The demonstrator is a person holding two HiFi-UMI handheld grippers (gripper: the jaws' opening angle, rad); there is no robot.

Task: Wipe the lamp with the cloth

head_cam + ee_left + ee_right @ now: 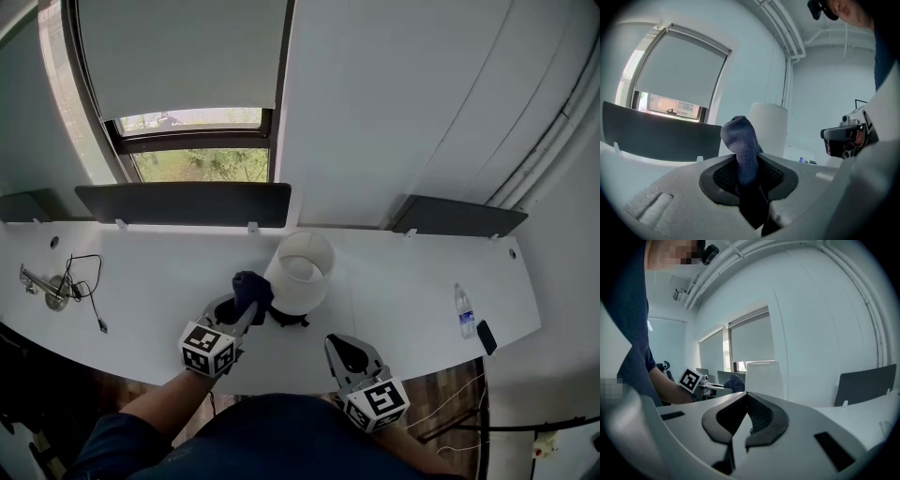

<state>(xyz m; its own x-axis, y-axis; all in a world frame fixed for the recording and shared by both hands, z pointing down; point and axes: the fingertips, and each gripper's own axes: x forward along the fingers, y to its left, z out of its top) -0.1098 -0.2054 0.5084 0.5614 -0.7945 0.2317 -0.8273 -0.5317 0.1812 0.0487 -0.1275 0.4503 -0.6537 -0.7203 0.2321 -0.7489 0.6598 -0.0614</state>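
A white table lamp [302, 271] with a drum shade stands on the white desk [150, 281]; its dark base shows under the shade. My left gripper [246, 314] is shut on a dark blue cloth [251, 291], whose bunched end rises just left of the shade, very close to it. In the left gripper view the cloth [740, 145] sticks up from between the jaws, with the lamp [768, 129] right behind. My right gripper [349, 354] is shut and empty, in front of the lamp and a little right. From the right gripper view, the lamp [763, 378] appears ahead.
A water bottle [465, 311] and a dark phone [487, 337] lie at the desk's right end. A metal clamp with a black cable [66, 286] sits at the left. Dark panels [183, 203] line the desk's back edge under a window.
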